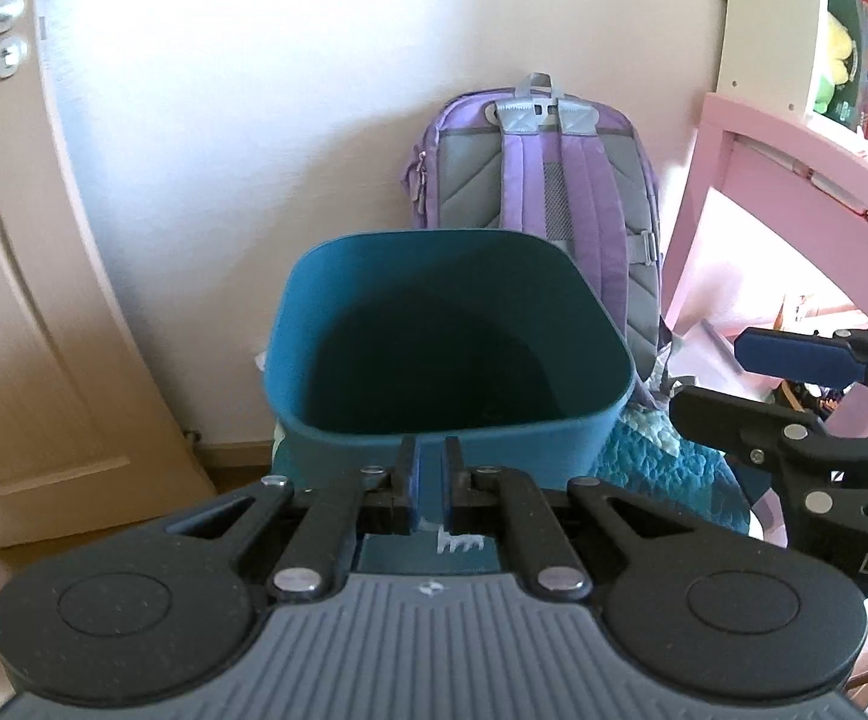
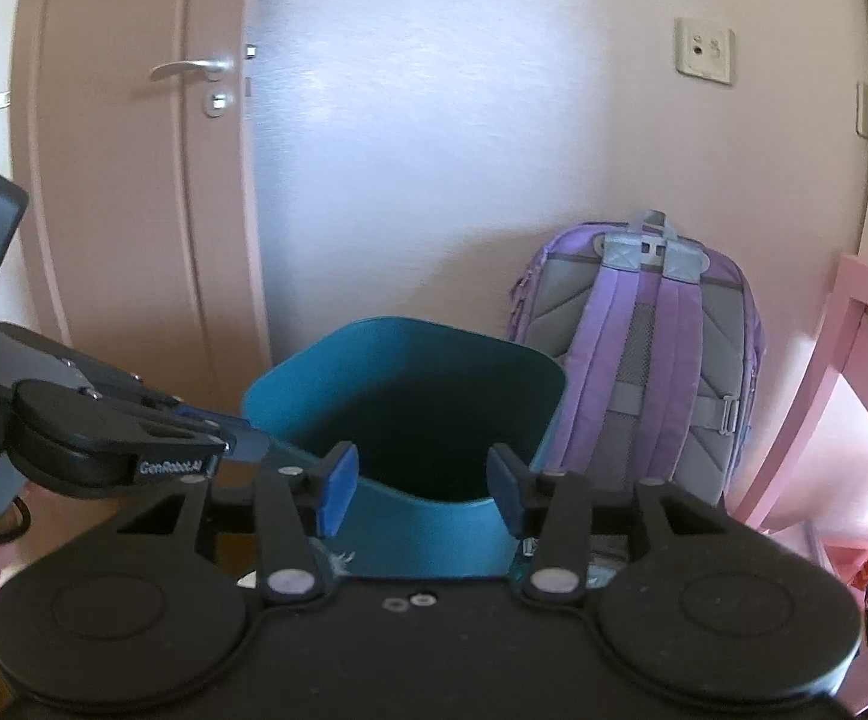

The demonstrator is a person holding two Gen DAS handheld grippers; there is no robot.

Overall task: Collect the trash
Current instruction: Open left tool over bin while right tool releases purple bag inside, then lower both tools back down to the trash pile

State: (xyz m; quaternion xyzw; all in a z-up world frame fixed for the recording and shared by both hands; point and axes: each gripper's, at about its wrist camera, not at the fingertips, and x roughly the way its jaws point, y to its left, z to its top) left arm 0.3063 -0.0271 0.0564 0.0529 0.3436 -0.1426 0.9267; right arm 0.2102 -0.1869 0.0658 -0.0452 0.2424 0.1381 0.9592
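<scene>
A teal plastic bin fills the middle of the left wrist view, its inside dark and its bottom hard to make out. My left gripper is shut on the bin's near rim, with the wall pinched between the blue pads. The right wrist view shows that same left gripper at the left edge of the bin. My right gripper is open and holds nothing, its fingers straddling the near wall without touching it. It enters the left wrist view from the right as the right gripper, beside the bin.
A purple and grey backpack leans on the wall behind the bin. A beige door stands at the left. Pink furniture is at the right, and a teal quilted cloth lies below the bin.
</scene>
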